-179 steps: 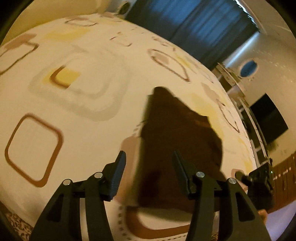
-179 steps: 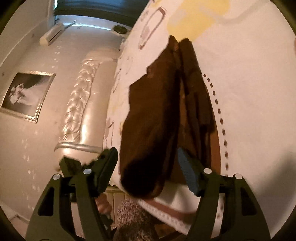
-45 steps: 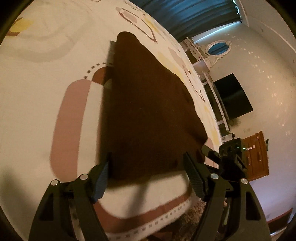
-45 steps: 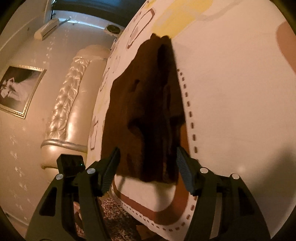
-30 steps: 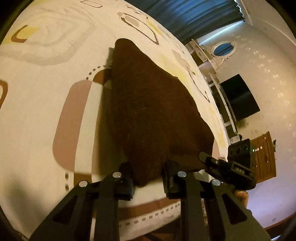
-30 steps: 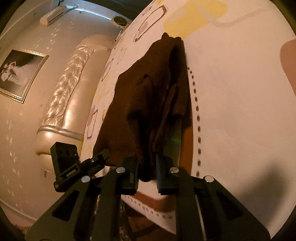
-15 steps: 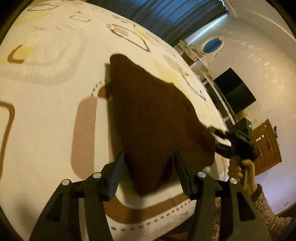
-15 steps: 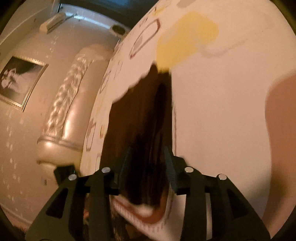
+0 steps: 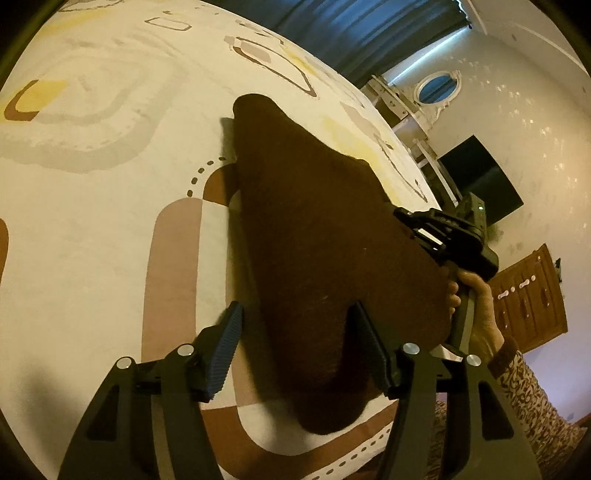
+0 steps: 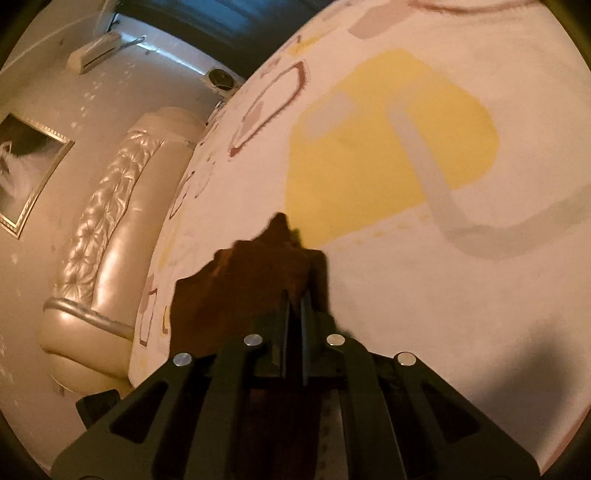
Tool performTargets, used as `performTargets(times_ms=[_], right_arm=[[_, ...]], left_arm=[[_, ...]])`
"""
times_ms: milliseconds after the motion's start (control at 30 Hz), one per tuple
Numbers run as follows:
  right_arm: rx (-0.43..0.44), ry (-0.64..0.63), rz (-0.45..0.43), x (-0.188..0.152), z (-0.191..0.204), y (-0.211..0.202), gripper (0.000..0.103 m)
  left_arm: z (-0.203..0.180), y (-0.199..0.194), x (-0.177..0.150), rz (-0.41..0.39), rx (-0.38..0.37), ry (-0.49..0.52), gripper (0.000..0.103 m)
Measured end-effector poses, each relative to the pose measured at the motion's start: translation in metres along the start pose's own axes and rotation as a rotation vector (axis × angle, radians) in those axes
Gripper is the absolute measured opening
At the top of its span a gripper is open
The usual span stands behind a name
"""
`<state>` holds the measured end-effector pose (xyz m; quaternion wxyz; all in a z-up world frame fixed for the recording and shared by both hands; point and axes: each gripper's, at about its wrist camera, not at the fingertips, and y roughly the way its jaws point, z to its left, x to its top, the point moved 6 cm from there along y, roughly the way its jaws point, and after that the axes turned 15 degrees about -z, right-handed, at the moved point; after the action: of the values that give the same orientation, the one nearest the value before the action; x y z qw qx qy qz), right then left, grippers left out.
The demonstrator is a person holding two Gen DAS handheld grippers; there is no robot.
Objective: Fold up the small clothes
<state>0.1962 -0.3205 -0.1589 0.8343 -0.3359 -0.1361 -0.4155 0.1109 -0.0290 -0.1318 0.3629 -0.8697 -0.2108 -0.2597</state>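
A dark brown garment lies folded in a long tapering shape on the patterned bedspread. My left gripper straddles its near end. Its jaws are opening, and the cloth lies between them with the pads off it. In the left wrist view my right gripper, held by a hand, sits at the garment's right edge. In the right wrist view the right gripper is shut, with bunched brown garment at its tips and dark cloth showing between the fingers.
The bedspread stretches far ahead of both grippers; its front edge runs close below the left gripper. A padded headboard and a framed picture stand to the left. Dark curtains, a television and a wooden cabinet line the far wall.
The left jaws have let go of the garment's near end and spread wide. The right gripper has moved forward over the bed, opened briefly and shut again at the garment's edge.
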Motion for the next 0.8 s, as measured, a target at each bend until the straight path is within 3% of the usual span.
performTargets(times_ms=[100,133,167,233,333,467,633,700,733,767,800], right_arm=[[0.027,0.048,0.002,-0.001,-0.006,-0.001,0.007],[0.038,0.075,0.002,-0.001,-0.005,-0.004,0.014],[0.045,0.094,0.003,0.0,-0.006,-0.006,0.031],[0.063,0.134,0.004,0.001,-0.007,-0.013,0.048],[0.098,0.131,0.029,-0.001,-0.002,-0.016,0.055],[0.097,0.077,0.076,-0.006,0.012,-0.001,0.062],[0.097,0.045,0.106,-0.008,0.025,0.019,0.062],[0.087,0.028,0.11,-0.008,0.028,0.024,0.048],[0.075,0.01,0.12,-0.009,0.029,0.028,0.03],[0.069,0.0,0.132,-0.011,0.028,0.031,0.026],[0.067,-0.001,0.129,-0.012,0.027,0.032,0.024]], left_arm=[[-0.002,0.0,0.002,0.006,-0.002,0.005,0.061],[-0.001,-0.001,0.004,0.005,-0.004,0.002,0.061],[0.0,-0.004,0.008,-0.002,-0.006,0.0,0.061],[0.002,-0.009,0.017,-0.033,-0.011,0.002,0.061],[0.011,-0.01,0.035,-0.066,-0.01,-0.013,0.066],[0.032,0.023,0.064,-0.061,-0.007,-0.111,0.066],[0.044,0.054,0.087,-0.052,-0.017,-0.202,0.069],[0.041,0.062,0.093,-0.049,-0.024,-0.195,0.069],[0.039,0.065,0.094,-0.046,-0.022,-0.181,0.062],[0.035,0.069,0.093,-0.041,-0.013,-0.152,0.054],[0.033,0.074,0.091,-0.025,0.003,-0.121,0.039]])
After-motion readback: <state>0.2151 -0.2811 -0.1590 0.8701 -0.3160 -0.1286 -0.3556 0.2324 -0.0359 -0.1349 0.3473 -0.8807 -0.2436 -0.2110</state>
